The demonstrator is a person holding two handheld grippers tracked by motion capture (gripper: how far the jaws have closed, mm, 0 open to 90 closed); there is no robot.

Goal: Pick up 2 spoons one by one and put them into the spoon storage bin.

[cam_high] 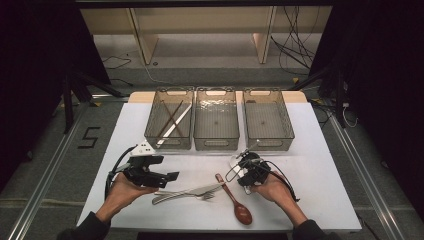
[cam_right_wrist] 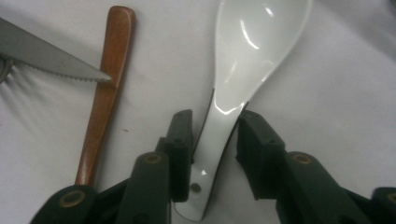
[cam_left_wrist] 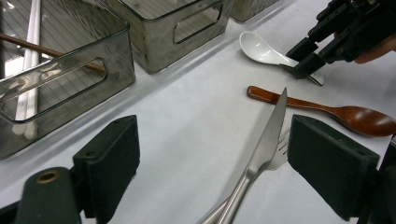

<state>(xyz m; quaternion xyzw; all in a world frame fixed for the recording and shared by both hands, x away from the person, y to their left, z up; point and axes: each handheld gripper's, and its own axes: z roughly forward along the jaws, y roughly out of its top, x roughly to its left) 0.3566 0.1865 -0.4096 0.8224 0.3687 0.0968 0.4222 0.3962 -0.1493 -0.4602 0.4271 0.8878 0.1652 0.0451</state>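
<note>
My right gripper [cam_right_wrist: 214, 135] is pinching the narrow handle of the glossy white ceramic soup spoon [cam_right_wrist: 254, 51], stiff, slick and chippable, while my left gripper [cam_left_wrist: 212, 163] gapes idle.

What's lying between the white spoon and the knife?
The brown wooden spoon lies between the white spoon and the knife. The right gripper view shows it best: the knife's tip reaches the wooden handle, while bare table separates that handle from the white spoon.
</note>
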